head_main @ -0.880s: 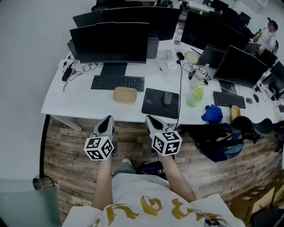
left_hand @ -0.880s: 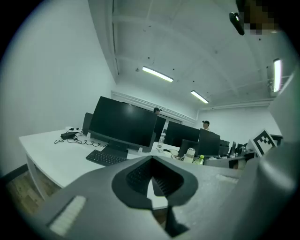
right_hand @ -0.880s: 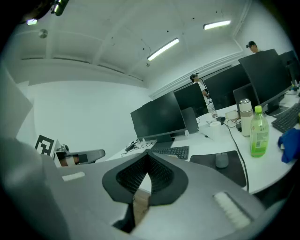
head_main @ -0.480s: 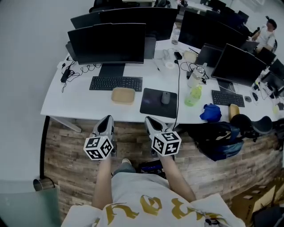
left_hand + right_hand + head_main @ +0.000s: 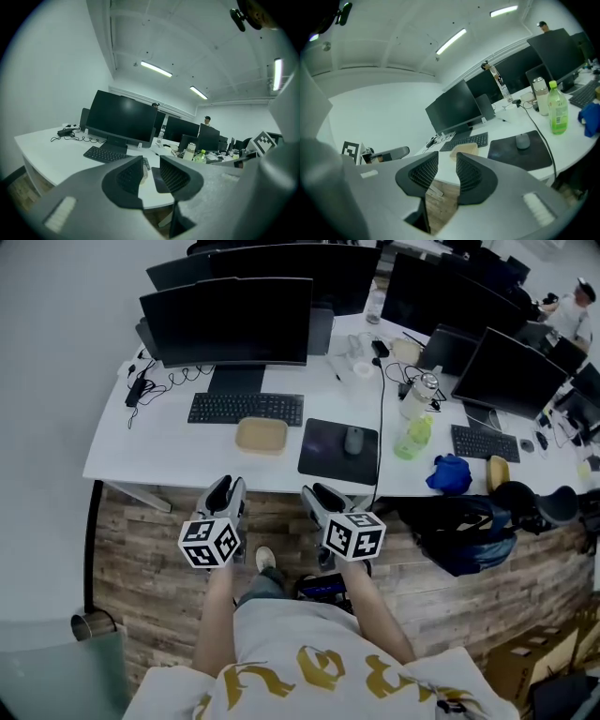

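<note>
Head view: the left gripper (image 5: 225,491) and right gripper (image 5: 320,496) hover side by side below the tabletop's (image 5: 141,451) near edge, over the wooden floor (image 5: 141,559). The nearest thing is a tan box (image 5: 262,436) on the tabletop, between the keyboard (image 5: 246,408) and the mouse pad (image 5: 338,450), well apart from both grippers.

Left gripper view: the jaws stand slightly apart with nothing between them. The keyboard (image 5: 107,153) lies beyond.

Right gripper view: the jaws are parted by a narrow gap and are empty. The box (image 5: 464,150) shows just above that gap.

Judging from this, the gaps look too narrow for the box. Spreading wider and rising above the tabletop edge would make any approach cleaner.
</note>
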Action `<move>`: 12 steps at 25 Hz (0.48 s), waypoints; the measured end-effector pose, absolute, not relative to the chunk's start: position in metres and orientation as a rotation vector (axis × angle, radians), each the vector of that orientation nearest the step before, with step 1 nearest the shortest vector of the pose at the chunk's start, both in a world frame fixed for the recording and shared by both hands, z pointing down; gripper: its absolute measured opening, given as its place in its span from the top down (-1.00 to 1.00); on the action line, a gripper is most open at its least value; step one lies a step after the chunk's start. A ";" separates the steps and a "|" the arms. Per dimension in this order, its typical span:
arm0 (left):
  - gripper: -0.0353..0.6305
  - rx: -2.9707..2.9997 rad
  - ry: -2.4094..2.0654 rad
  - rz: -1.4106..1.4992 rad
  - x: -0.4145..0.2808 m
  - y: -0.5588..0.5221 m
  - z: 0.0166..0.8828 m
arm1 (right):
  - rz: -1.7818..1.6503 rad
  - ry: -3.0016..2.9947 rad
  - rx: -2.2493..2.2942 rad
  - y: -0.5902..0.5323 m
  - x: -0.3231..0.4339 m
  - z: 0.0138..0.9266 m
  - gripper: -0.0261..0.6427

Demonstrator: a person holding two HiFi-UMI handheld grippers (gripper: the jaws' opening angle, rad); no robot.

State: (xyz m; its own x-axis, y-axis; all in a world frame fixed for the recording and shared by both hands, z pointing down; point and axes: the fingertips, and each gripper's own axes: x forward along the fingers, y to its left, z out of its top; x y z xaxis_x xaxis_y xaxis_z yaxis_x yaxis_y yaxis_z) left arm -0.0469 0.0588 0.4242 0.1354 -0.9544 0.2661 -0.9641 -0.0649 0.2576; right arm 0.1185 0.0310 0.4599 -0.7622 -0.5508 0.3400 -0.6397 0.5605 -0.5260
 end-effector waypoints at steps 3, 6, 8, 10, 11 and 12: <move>0.57 2.056 -1.820 0.055 -0.059 0.043 0.436 | 1.082 -2.633 1.032 0.020 0.111 0.469 0.43; 0.57 2.063 -1.775 0.076 -0.073 0.020 0.449 | 1.175 -2.621 1.060 0.003 0.103 0.477 0.43; 0.57 2.071 -1.741 0.090 -0.084 0.002 0.458 | 1.230 -2.595 1.097 -0.009 0.097 0.485 0.42; 0.57 2.076 -1.707 0.099 -0.097 -0.016 0.467 | 1.274 -2.561 1.135 -0.021 0.091 0.496 0.42; 0.57 2.077 -1.692 0.099 -0.105 -0.025 0.470 | 1.294 -2.544 1.156 -0.028 0.087 0.501 0.42; 0.57 2.078 -1.677 0.099 -0.112 -0.034 0.474 | 1.315 -2.529 1.175 -0.035 0.084 0.506 0.42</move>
